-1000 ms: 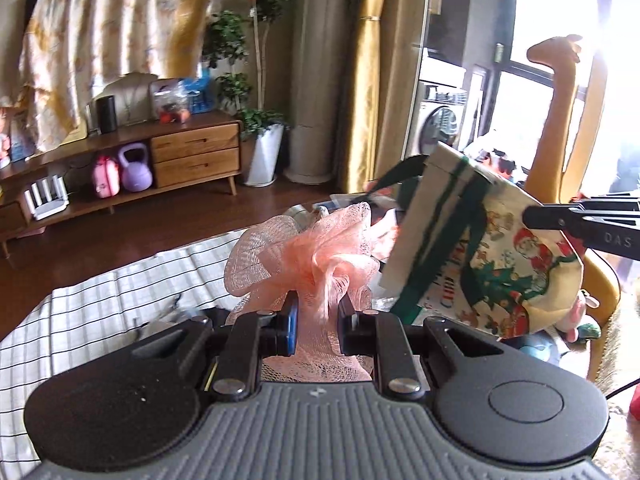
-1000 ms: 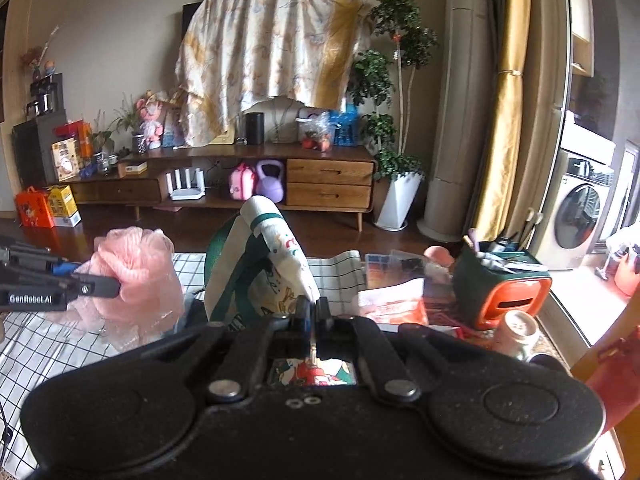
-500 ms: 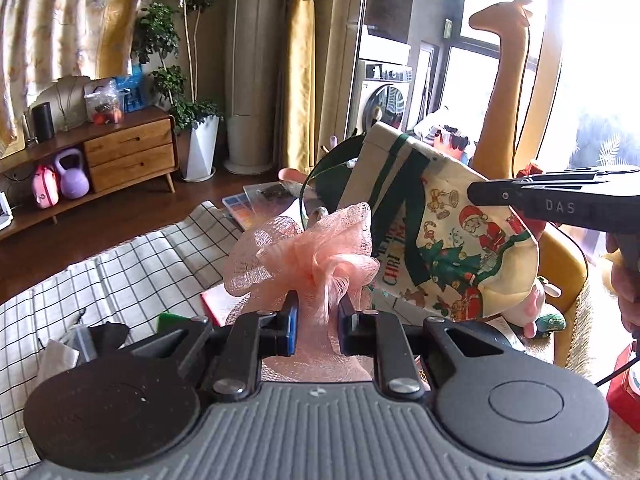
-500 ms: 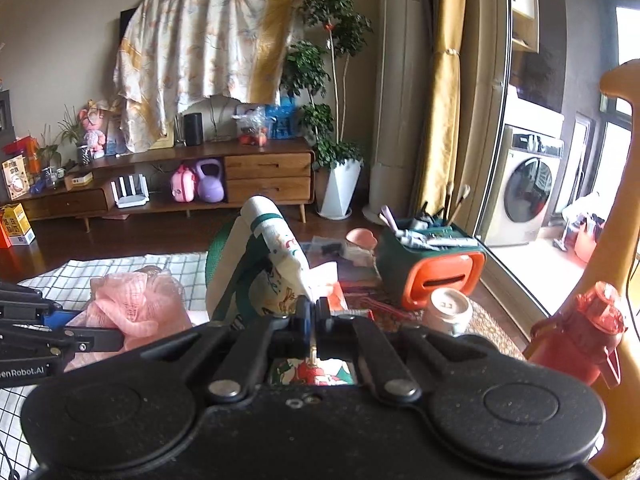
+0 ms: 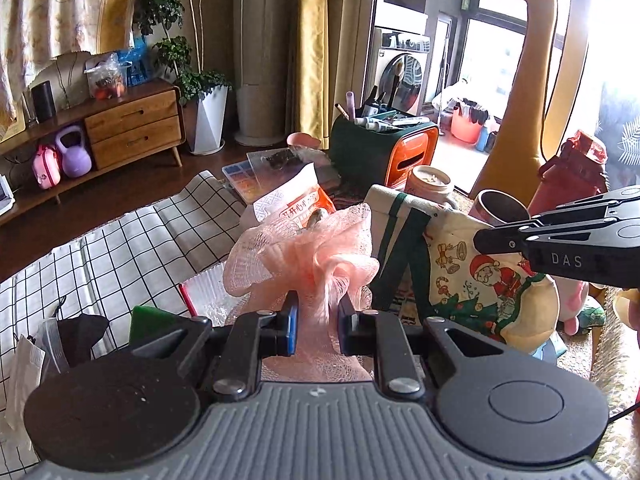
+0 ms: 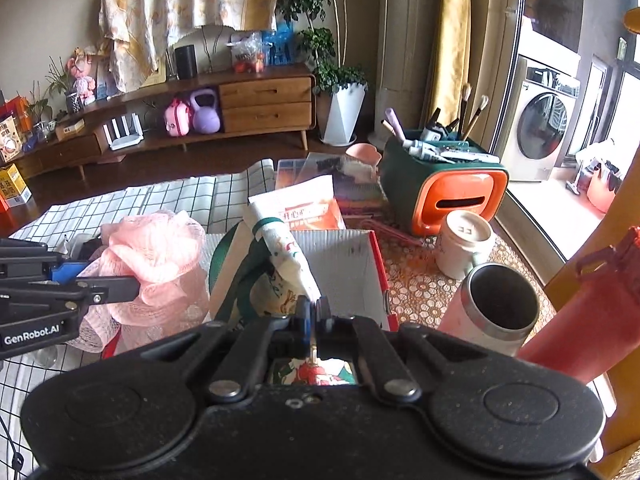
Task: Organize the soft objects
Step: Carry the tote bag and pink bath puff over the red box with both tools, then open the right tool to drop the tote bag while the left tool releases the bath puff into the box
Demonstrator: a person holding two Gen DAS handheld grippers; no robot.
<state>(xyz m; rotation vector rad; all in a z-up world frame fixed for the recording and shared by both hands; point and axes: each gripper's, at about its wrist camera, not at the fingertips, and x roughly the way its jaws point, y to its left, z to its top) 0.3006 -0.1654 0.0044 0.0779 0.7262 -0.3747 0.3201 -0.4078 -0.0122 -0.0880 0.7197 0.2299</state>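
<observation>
Both soft items gripped, held over open box.
Left hand-held gripper (image 5: 314,326) is clenched on the pink mesh pouf (image 5: 304,256); right hand-held gripper (image 6: 313,314) pinches the Christmas fabric bag (image 6: 280,276) by a thin edge. Just beyond, the white box (image 6: 344,264) sits open on the tabletop (image 6: 416,280). Risk: the bag's green straps (image 5: 400,256) snag the pouf or box rim; the steel cup (image 6: 496,304) and mug (image 6: 464,244) nearby could get knocked.

A fluffy pink mesh bath pouf (image 5: 308,252) hangs aloft, bunched, just left of a cream cloth Christmas-print bag with green straps (image 5: 484,280), itself held above an open white cardboard box (image 6: 344,268).
</observation>
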